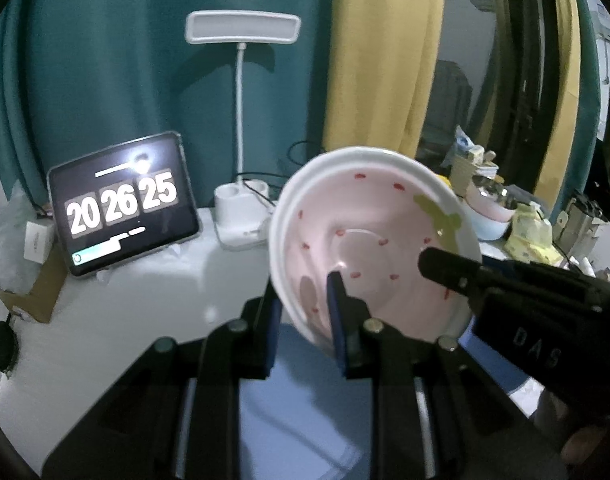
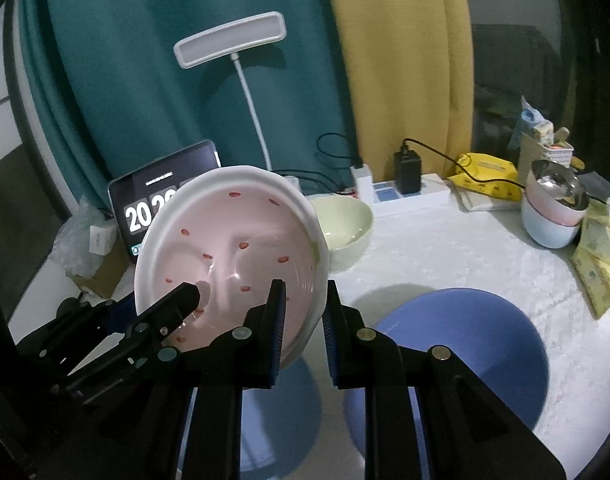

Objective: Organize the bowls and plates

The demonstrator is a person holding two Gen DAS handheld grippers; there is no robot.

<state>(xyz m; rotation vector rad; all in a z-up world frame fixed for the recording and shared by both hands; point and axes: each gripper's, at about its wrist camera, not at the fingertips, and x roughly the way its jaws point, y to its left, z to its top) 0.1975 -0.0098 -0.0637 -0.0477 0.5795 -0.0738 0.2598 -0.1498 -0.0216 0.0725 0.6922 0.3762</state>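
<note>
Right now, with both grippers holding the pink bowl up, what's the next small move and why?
Probably lower the pink bowl toward the blue plate below it. The left gripper and right gripper each clamp its rim, it hangs tilted above the table, so level it first.

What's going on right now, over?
Both tongs, left and right, clamped on opposite rims of the pink bowl, held tilted above the table. Blue plate below, green bowl behind. Nothing blocking.

The bowl (image 1: 369,240) sits tilted between both pairs of jaws, its rim clamped at each side. Behind it, left of the left jaws, stands the tablet (image 1: 123,204) with the lamp (image 1: 241,208) beside it. Below and right of the right jaws lies a plate (image 2: 465,344); beyond them sits a second bowl (image 2: 345,228).
</note>
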